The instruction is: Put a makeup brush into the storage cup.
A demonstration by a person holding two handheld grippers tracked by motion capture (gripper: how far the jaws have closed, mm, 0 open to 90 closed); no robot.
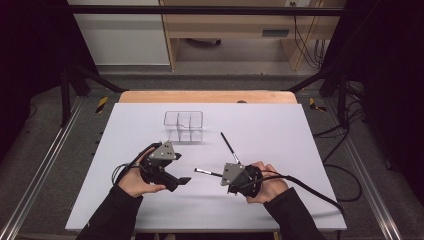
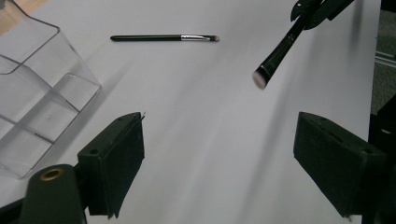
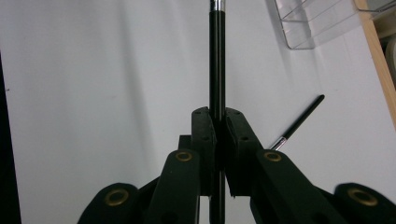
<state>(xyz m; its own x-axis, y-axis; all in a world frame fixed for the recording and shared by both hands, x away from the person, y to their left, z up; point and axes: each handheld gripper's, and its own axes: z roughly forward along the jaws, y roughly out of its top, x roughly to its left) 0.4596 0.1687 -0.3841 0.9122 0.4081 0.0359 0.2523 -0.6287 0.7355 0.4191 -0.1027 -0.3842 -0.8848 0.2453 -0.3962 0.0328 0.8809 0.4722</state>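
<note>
Looks like a lab or recording workshop: white table (image 1: pixel 280 120) boxed in by a black metal frame (image 1: pixel 200 10), dark curtains at both sides, loose cables (image 1: pixel 345 130) on grey carpet, hazard tape (image 1: pixel 101 104), plain wooden furniture (image 1: pixel 225 25) behind.

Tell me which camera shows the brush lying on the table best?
The left gripper view: the thin black brush with a silver collar lies whole and sharp. The high view shows it small; the right gripper view hides its tip behind the jaws.

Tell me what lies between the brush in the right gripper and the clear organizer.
Nothing visible does. The right gripper clamps one brush; bare table runs to the clear organizer. The other brush lies off to the side.
</note>
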